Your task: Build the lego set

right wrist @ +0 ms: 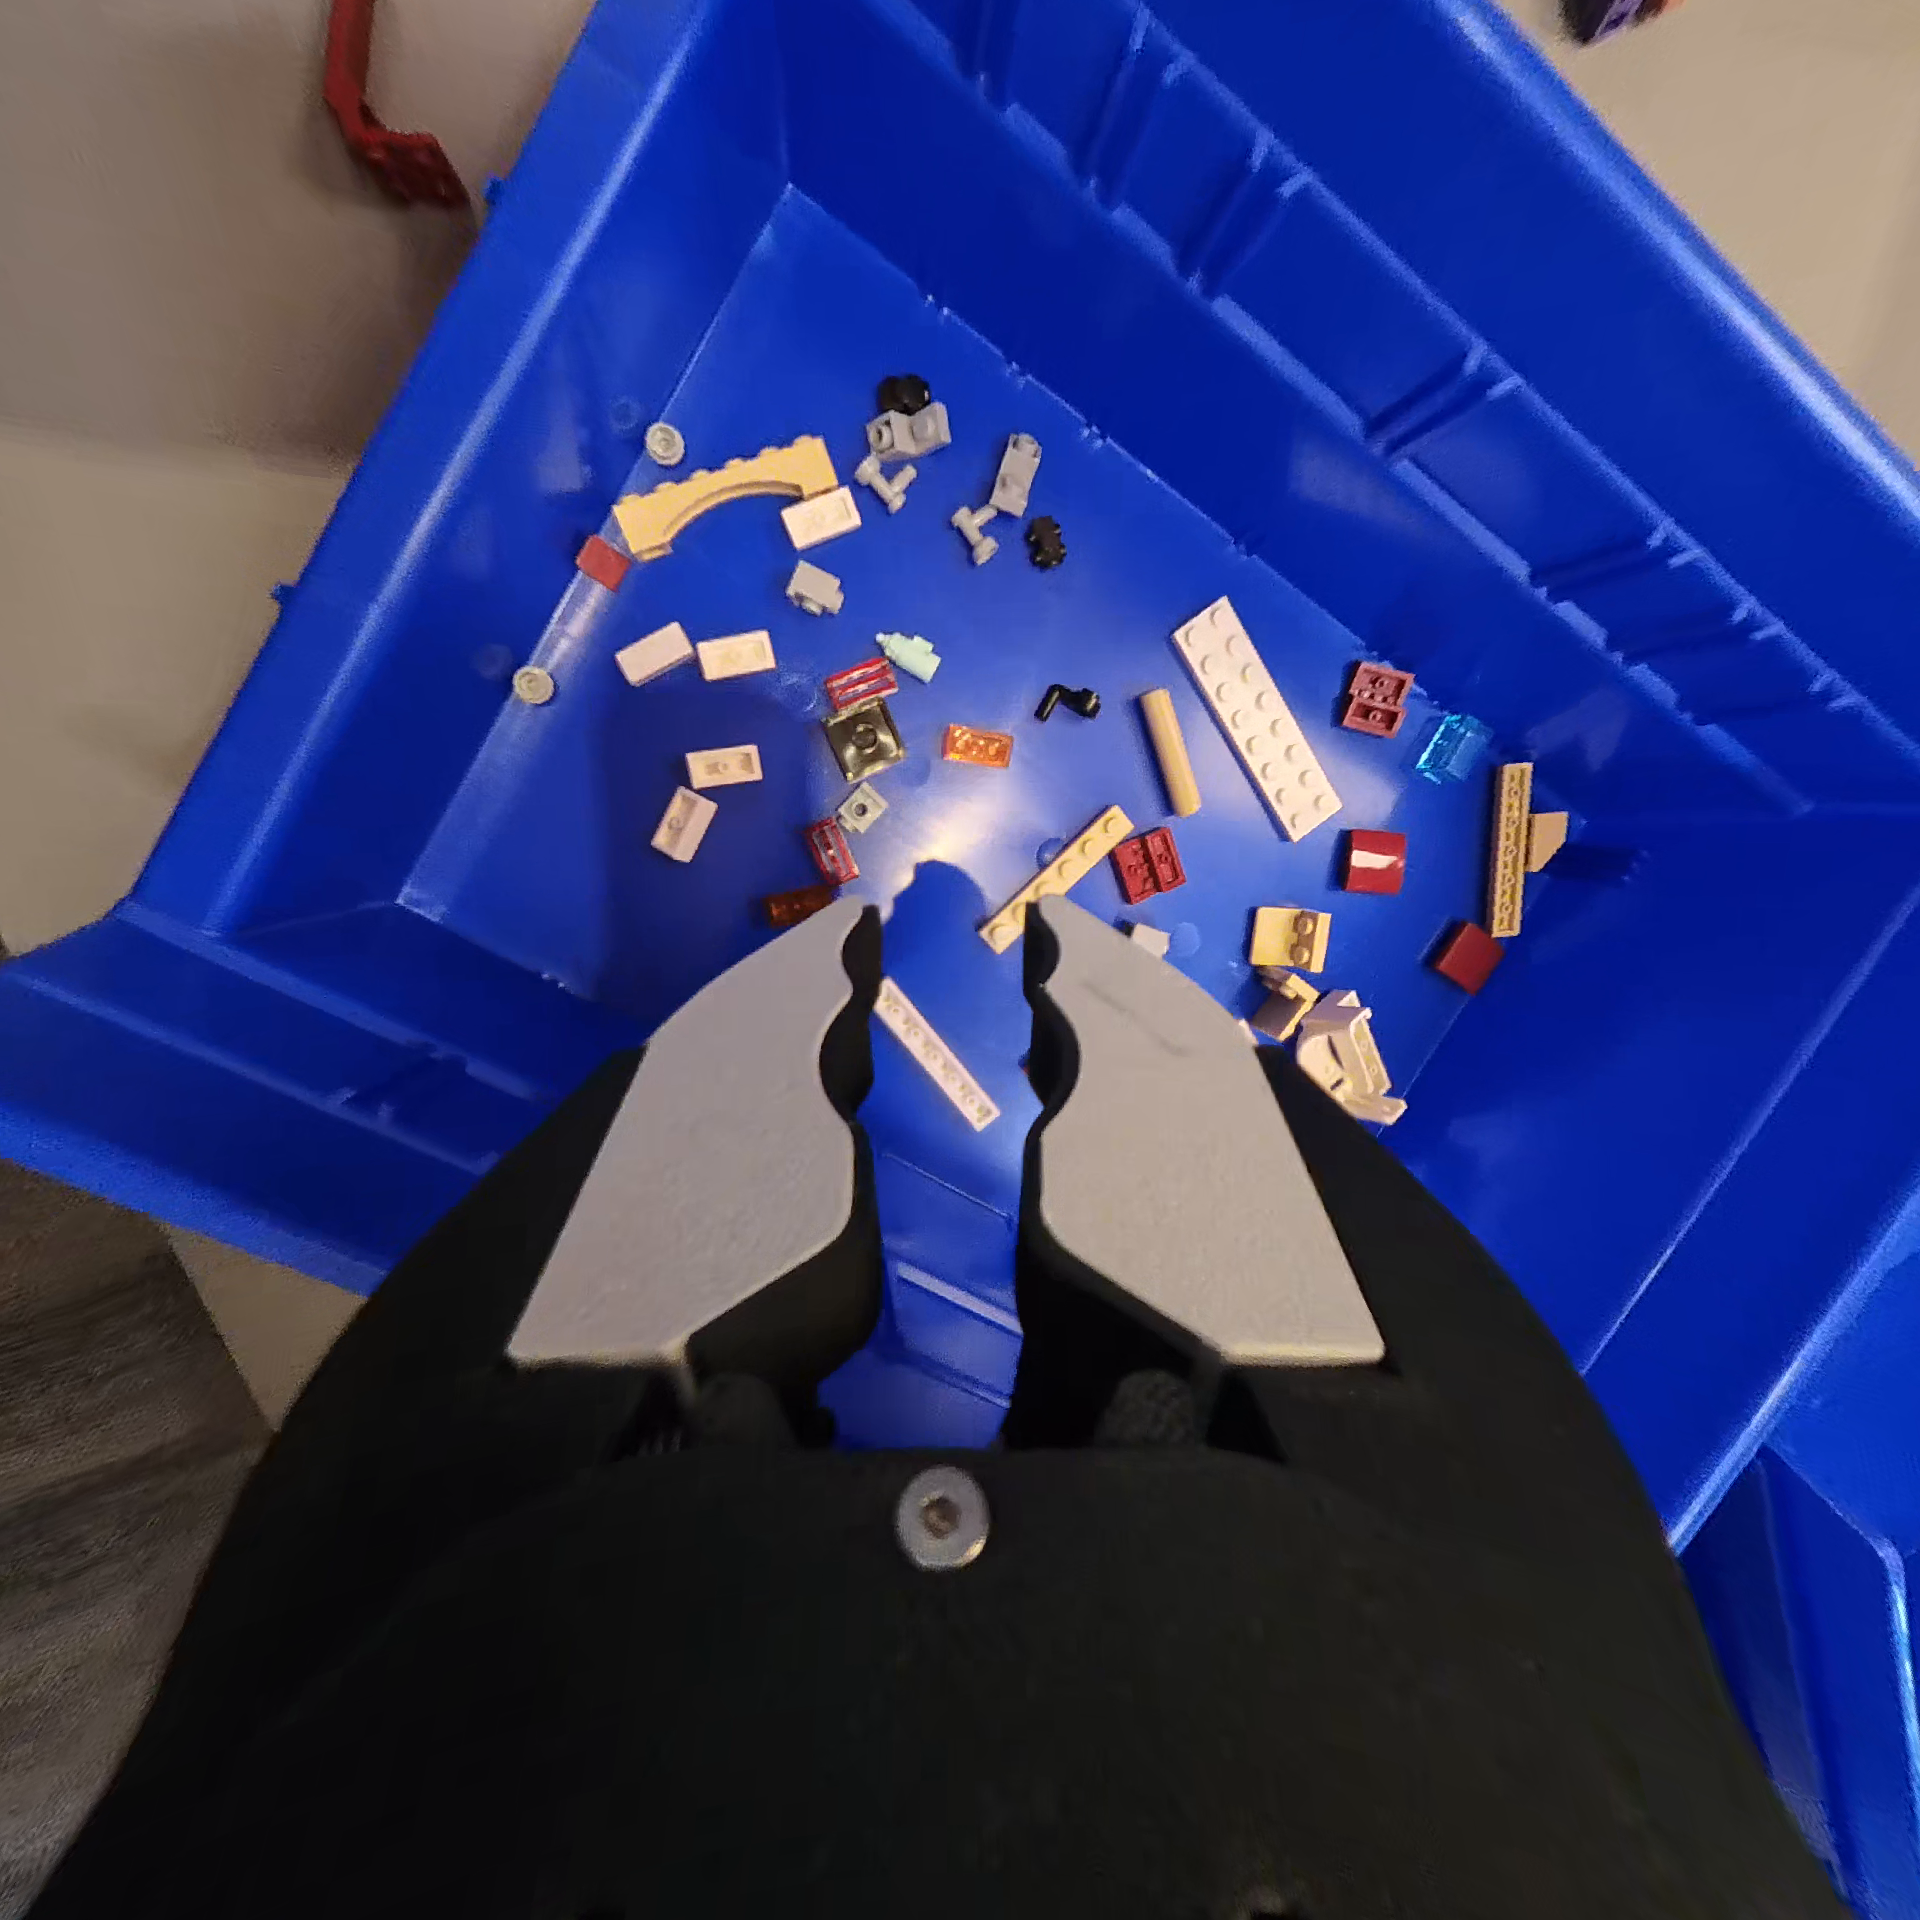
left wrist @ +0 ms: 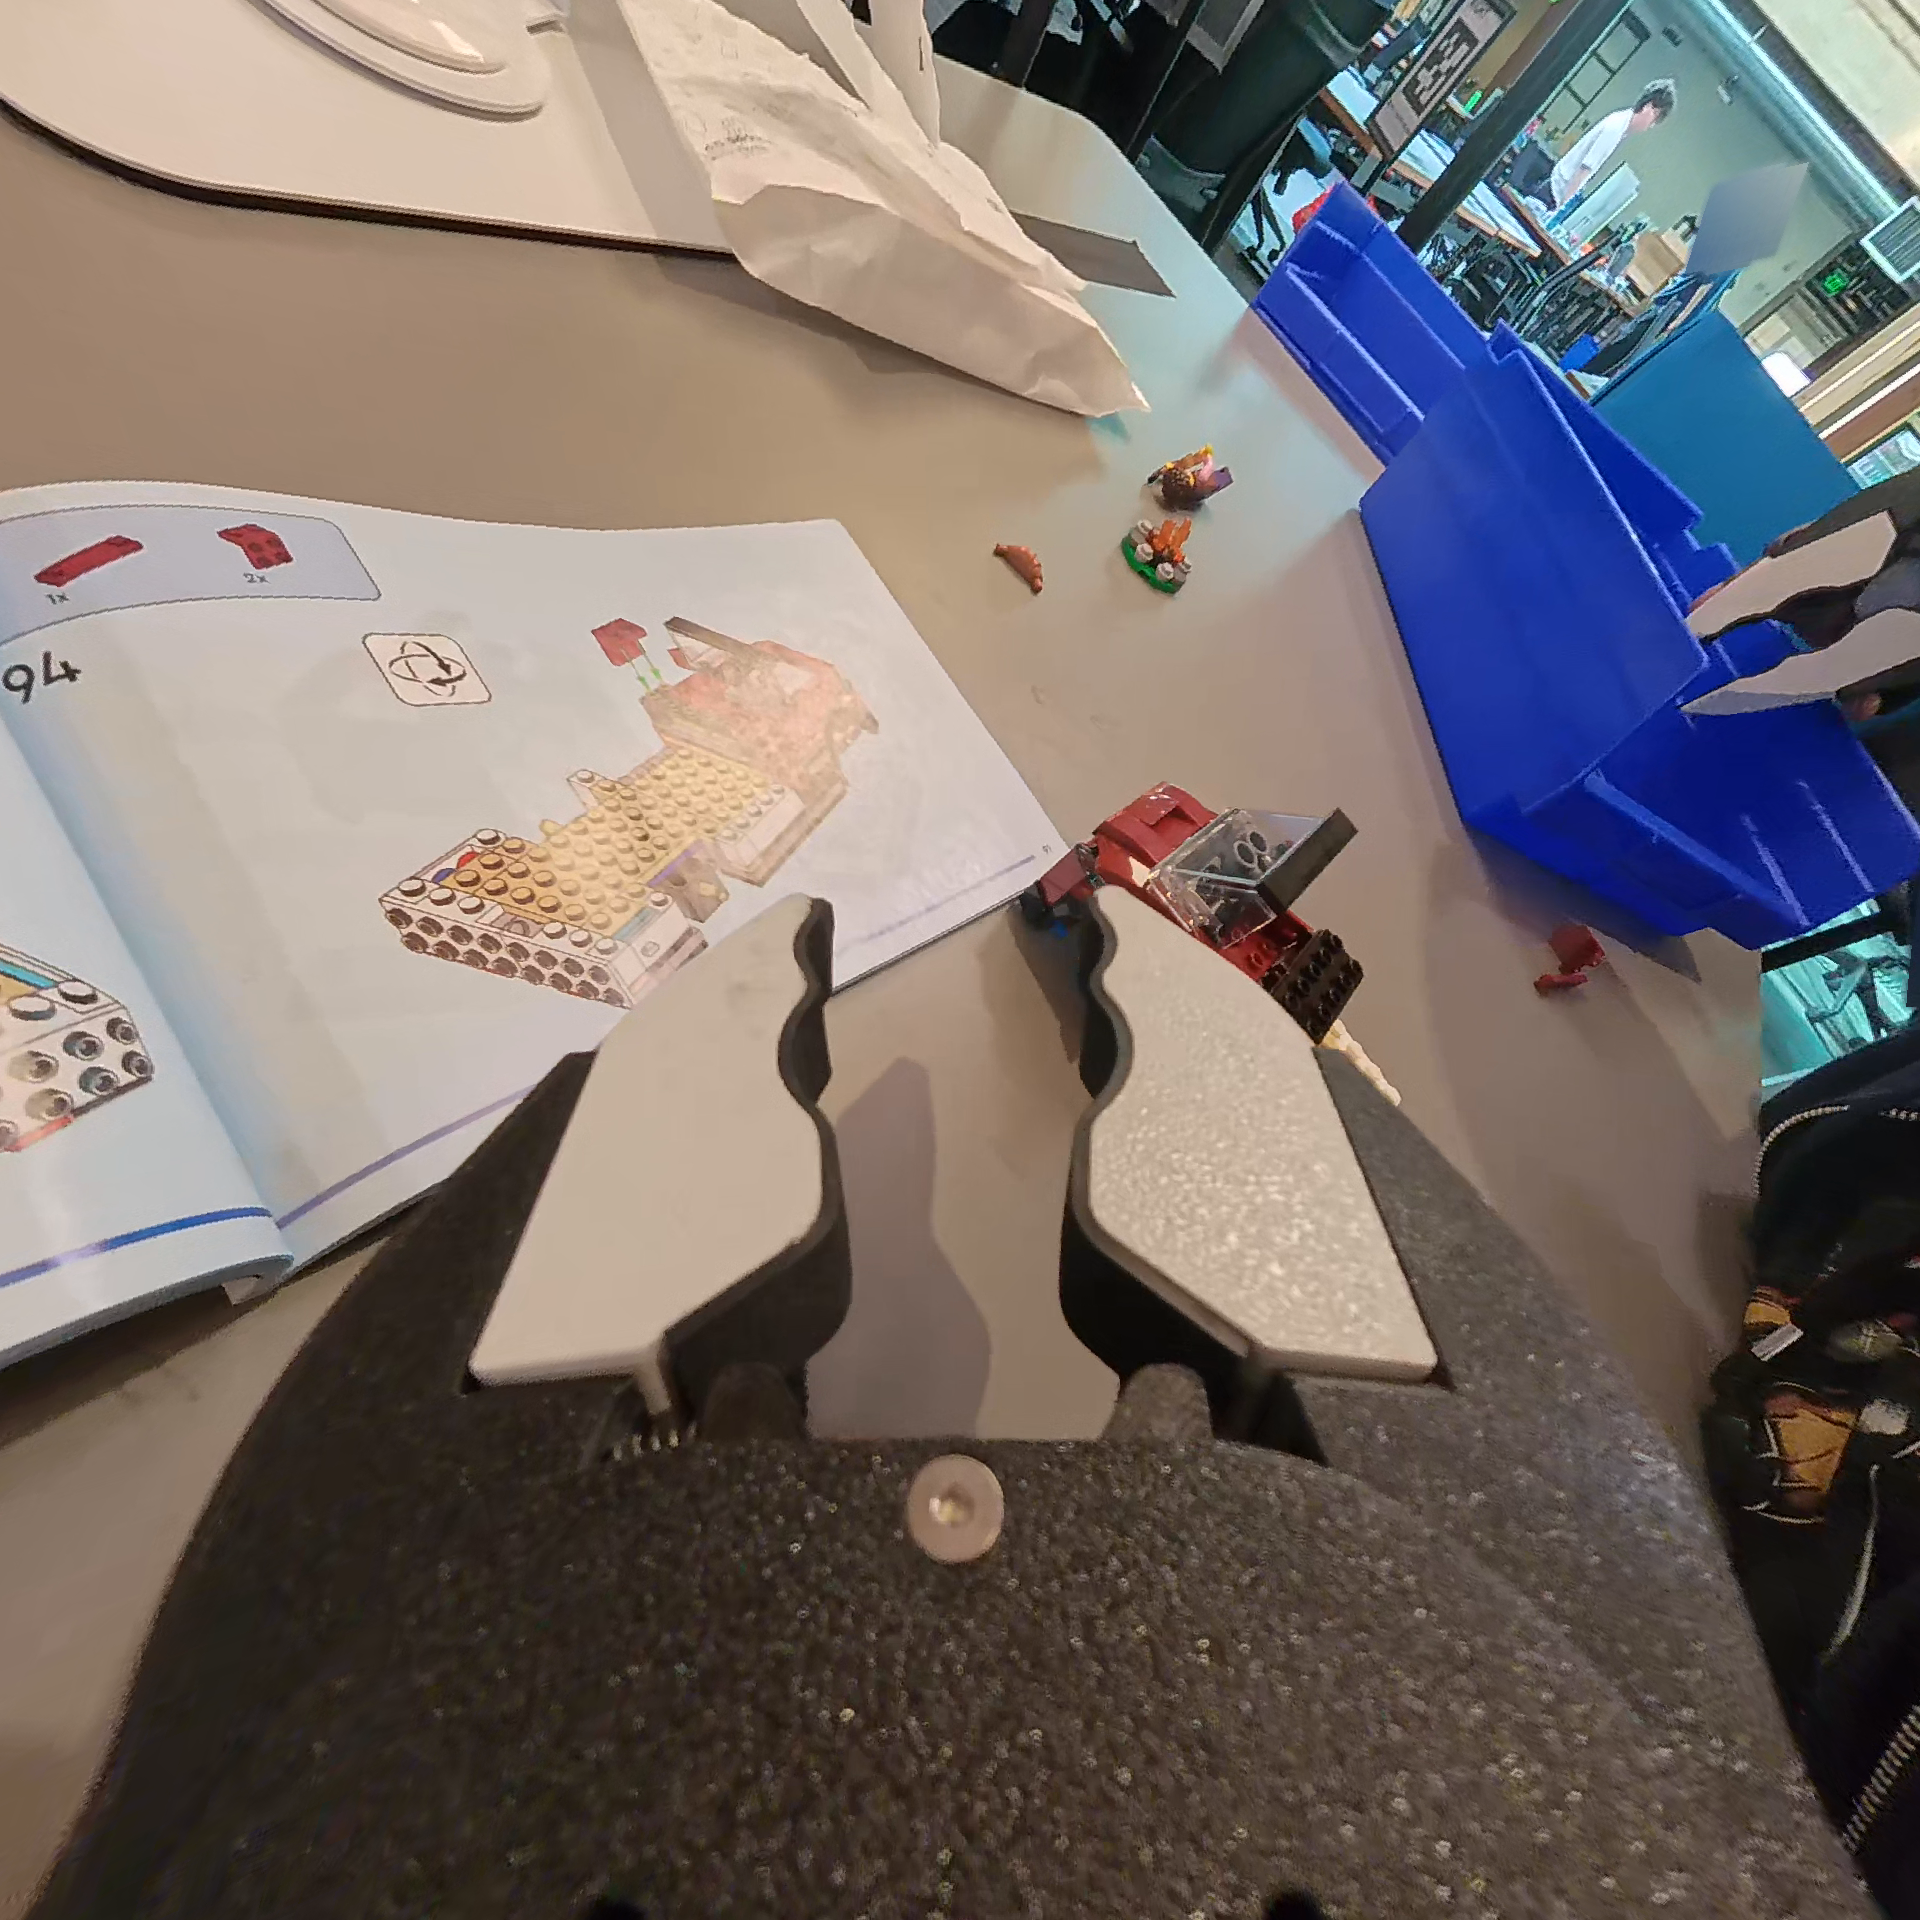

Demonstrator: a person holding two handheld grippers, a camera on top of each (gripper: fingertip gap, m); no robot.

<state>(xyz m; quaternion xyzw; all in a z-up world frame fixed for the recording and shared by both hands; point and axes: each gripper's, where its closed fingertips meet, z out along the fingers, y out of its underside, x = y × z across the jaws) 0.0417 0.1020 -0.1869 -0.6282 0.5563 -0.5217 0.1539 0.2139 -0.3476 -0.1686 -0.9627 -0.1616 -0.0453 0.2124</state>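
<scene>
In the left wrist view, my left gripper [left wrist: 951, 935] gaped wide with nothing held, the red brick model [left wrist: 1195, 883] just right of centre, perhaps touching one finger. In the right wrist view, my right gripper [right wrist: 951, 925] hung part-open, holding nothing, over loose bricks [right wrist: 1049, 878] in the blue bin [right wrist: 1351, 312].

Two grippers: the left gripper [left wrist: 956, 925] and the right gripper [right wrist: 951, 920], both with jaws apart and nothing between them. One open booklet [left wrist: 499, 748] lies on the table [left wrist: 1195, 665]. One part-built dark red model [left wrist: 1216, 894] stands at the booklet's corner. Three small bits lie toward the table's far edge: a brown piece [left wrist: 1020, 564], a green-based piece [left wrist: 1162, 551] and a dark round piece [left wrist: 1190, 478]. One crumpled paper [left wrist: 883, 208]. Several stacked blue bins [left wrist: 1538, 582], exact number unclear. The bin [right wrist: 312, 665] under the right gripper holds some forty loose bricks, among them one long white plate [right wrist: 1257, 717] and one tan arch [right wrist: 727, 499].
</scene>
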